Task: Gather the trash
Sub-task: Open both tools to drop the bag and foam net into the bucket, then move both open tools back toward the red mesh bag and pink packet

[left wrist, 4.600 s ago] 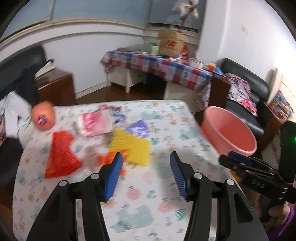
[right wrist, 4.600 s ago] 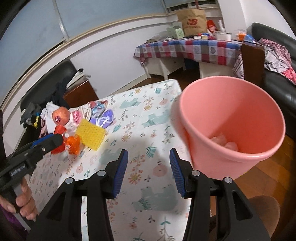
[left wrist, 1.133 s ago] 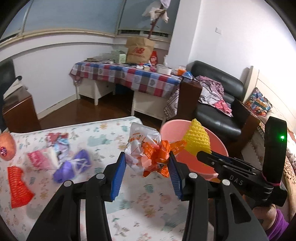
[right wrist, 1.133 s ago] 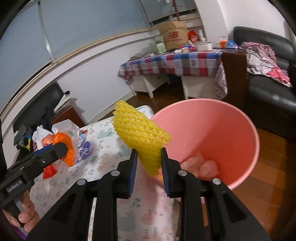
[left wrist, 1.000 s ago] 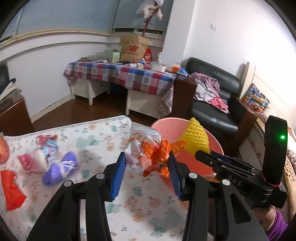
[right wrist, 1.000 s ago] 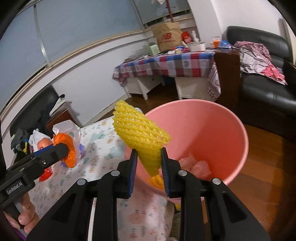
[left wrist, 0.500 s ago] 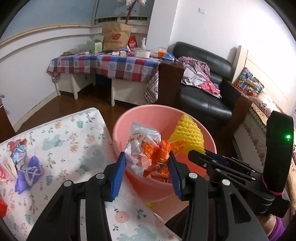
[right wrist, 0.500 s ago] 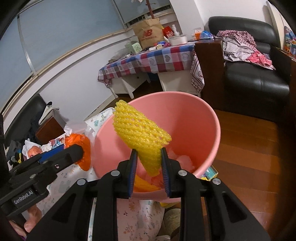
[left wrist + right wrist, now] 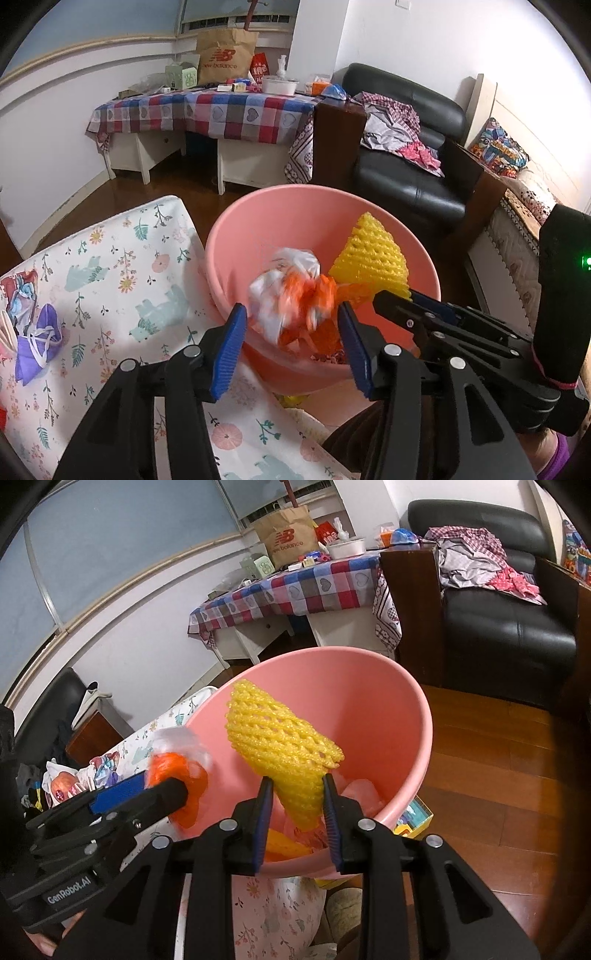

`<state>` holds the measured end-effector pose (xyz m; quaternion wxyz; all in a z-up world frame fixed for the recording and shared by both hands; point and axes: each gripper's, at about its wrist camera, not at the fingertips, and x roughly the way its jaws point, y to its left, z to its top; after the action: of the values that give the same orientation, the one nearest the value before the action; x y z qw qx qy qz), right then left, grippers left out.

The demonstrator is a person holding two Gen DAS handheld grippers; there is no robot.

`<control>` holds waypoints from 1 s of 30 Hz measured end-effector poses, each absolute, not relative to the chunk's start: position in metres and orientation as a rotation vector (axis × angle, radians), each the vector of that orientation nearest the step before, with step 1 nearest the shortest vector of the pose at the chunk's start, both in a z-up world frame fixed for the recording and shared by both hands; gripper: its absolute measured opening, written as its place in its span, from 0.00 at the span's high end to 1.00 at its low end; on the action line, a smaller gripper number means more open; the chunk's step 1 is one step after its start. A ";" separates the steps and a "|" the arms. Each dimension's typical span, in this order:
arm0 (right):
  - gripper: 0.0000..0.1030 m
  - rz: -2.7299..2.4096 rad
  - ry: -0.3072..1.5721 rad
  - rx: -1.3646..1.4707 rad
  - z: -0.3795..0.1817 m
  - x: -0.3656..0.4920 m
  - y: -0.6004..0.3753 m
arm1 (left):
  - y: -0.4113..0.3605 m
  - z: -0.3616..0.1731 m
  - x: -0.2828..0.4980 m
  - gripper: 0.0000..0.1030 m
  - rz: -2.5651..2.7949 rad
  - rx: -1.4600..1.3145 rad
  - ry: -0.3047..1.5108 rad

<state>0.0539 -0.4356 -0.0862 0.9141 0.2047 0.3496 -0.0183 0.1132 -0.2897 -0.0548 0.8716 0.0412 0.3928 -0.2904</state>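
— While both grippers hang over the pink bucket (image 9: 236,236), what's the left gripper (image 9: 291,332) doing?
— Its jaws are spread; the blurred orange-and-white bag (image 9: 295,291) sits loose between them.
— And the right gripper (image 9: 297,812)?
— Clamped on the yellow foam net (image 9: 280,746) above the bucket.

Pink bucket (image 9: 236,229); yellow foam net (image 9: 284,746); white-and-orange bag (image 9: 291,291); floral white tablecloth (image 9: 122,258); checked red-blue cloth (image 9: 207,110) at twelve o'clock.

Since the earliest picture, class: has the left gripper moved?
Yes. The left gripper has swung right, off the floral-print table and over the pink plastic bucket, where it is open around a blurred white-and-orange wrapper bundle.
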 end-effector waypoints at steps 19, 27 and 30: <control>0.61 -0.033 0.710 0.398 -0.072 0.048 -0.420 | -0.263 -0.036 0.101 0.49 -0.588 0.031 0.787; 0.61 -0.012 0.704 0.371 -0.061 0.042 -0.403 | -0.239 -0.025 0.093 0.49 -0.564 -0.004 0.769; 0.61 0.000 0.705 0.358 -0.058 0.041 -0.395 | -0.230 -0.022 0.090 0.49 -0.550 -0.013 0.765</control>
<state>0.0408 -0.3952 -0.0578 0.9230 0.1742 0.3432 -0.0001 0.0897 -0.2304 -0.0219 0.8910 -0.0063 0.3686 -0.2649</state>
